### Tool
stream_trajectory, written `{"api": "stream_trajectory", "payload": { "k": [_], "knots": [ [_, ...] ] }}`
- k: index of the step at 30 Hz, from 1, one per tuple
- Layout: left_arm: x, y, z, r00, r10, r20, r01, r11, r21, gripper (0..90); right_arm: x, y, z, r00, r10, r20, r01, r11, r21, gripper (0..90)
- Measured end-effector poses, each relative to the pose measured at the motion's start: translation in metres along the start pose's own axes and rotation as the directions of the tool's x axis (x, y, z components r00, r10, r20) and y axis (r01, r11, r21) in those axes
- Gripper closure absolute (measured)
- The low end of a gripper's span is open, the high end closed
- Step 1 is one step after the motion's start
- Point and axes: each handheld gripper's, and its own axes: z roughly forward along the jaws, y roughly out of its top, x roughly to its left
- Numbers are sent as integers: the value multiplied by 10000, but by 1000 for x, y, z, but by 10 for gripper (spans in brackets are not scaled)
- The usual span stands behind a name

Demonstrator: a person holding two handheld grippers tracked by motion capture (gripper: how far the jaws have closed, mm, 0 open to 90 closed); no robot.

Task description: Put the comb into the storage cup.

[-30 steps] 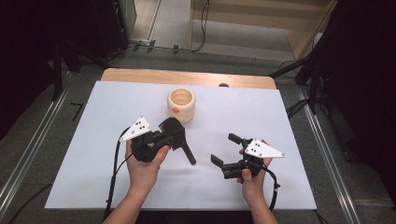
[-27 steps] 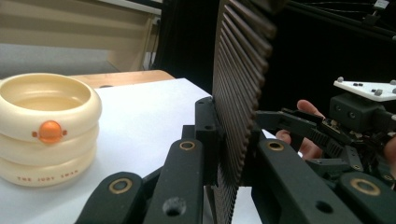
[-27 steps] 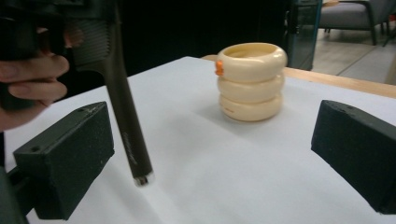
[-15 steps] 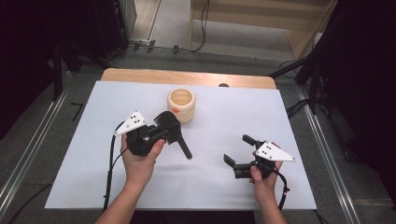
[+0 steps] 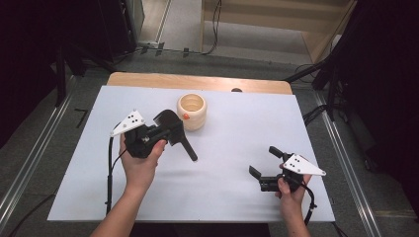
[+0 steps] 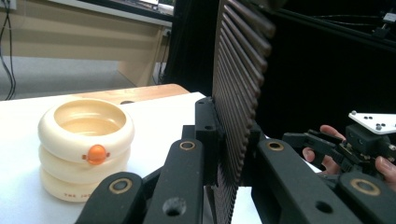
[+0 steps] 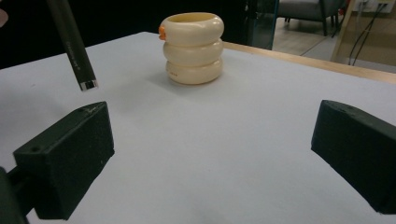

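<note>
My left gripper (image 5: 169,130) is shut on a black tool with a ribbed flat head (image 6: 236,93) and a long handle (image 5: 187,148). The handle slants down to the right above the white tabletop, and its silver-tipped end (image 7: 87,84) hangs in the right gripper view. A cream cup made of three stacked rings (image 5: 191,111), with a small orange knob (image 6: 96,154), stands just right of the tool's head. My right gripper (image 5: 264,161) is open near the front right of the table, jaws wide apart (image 7: 210,158), with nothing between them.
A white sheet (image 5: 232,133) covers the table, with a strip of bare wood (image 5: 197,81) along the far edge. Dark stands and cables sit on the floor beyond. Metal rails (image 5: 29,163) run along both sides of the table.
My left gripper has carried the black tool left and farther from the person, closer to the cup. The right gripper has drawn back to the right and toward the front edge.
</note>
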Motion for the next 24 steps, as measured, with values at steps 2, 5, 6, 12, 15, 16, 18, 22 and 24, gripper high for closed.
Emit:
{"api": "stream_trajectory", "payload": {
  "k": [2, 5, 6, 12, 15, 16, 18, 22, 24],
  "knots": [
    [2, 2, -2, 10000, -14, -52, 14, 10000, -24, 849, -2, -1, -4, 10000, 23, 39, -23, 10000, 2, 0],
    [5, 3, -2, 10000, -23, -66, 23, 10000, -17, 849, -5, -3, -8, 9998, 12, 185, -13, 10000, 54, 0],
    [7, 4, -2, 10000, -35, -70, 35, 10000, -13, 849, -6, -4, -8, 9998, 9, 185, -10, 10000, 51, 0],
    [12, 9, -1, 9999, -59, -95, 59, 10000, -54, 849, -10, -8, -16, 9997, 16, 251, -20, 9999, 160, 0],
    [14, 13, -1, 10000, -63, -70, 62, 9999, -105, 849, -12, -10, -19, 9995, -22, 325, 16, 9998, 173, 0],
    [14, 14, -1, 10000, -38, -89, 38, 9999, -103, 849, -13, -10, -21, 9994, 13, 356, -19, 9999, 168, 0],
    [16, 16, -1, 10000, -37, -92, 36, 9999, -109, 849, -15, -12, -23, 9991, -22, 432, 14, 9998, 180, 0],
    [18, 20, -1, 9999, -43, -123, 42, 9999, -145, 849, -17, -14, -27, 9990, -35, 440, 24, 9997, 243, 0],
    [19, 22, -1, 9999, -32, -133, 30, 9999, -162, 849, -17, -15, -29, 9987, -20, 513, 8, 9997, 234, 0]
  ]
}}
